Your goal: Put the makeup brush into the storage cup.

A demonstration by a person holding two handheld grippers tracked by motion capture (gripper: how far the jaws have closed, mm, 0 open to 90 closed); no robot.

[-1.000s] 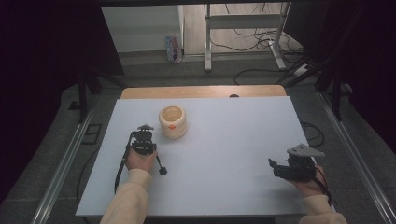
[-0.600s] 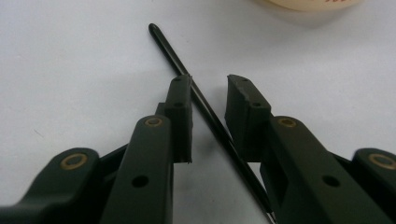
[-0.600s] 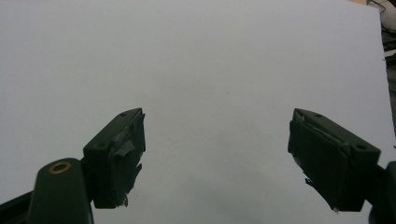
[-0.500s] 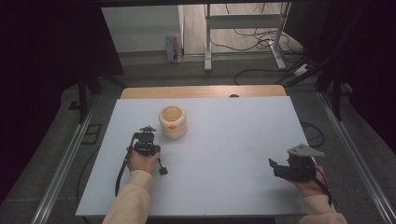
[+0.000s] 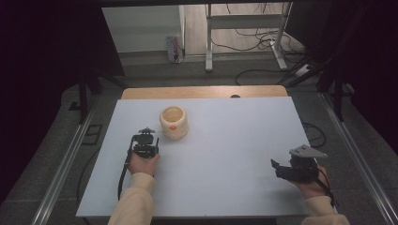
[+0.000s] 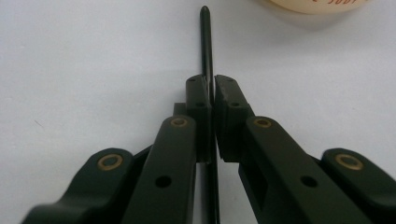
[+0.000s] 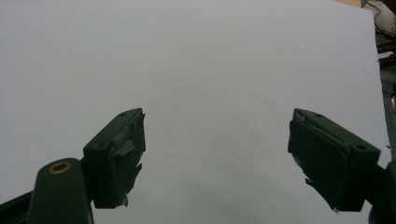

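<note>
1. high view: the left hand-held gripper [image 5: 145,143] is sitting low on the white tabletop [image 5: 234,140], just beside the cream cup [image 5: 173,123], which is standing upright toward the far left of the sheet with a small orange mark on its side. the right hand-held gripper [image 5: 281,168] is resting well apart near the right edge, pointing inward. the cup is the one thing standing in the left gripper's forward path; a careless push ahead is likely to be nudging or tipping it. past the far edge, a small carton [image 5: 174,48], table legs and loose cables on the floor are lying clear of the work.

2. left gripper view: the left hand-held gripper's jaws are pinching a thin black rod [image 6: 206,51] nearly closed, with the rod running forward between the pads, its rounded tip pointing past the bottom of the cup [image 6: 317,4]. the grip is narrow, so the rod is at risk of pivoting or sliding out, i judge, if it is dragging on the tabletop or catching the cup's wall.

3. right gripper view: the right hand-held gripper [image 7: 217,154] is standing wide open and holding nothing, with bare tabletop ahead. its pads [image 7: 122,158] are looking frayed, which may be weakening any later hold.
</note>
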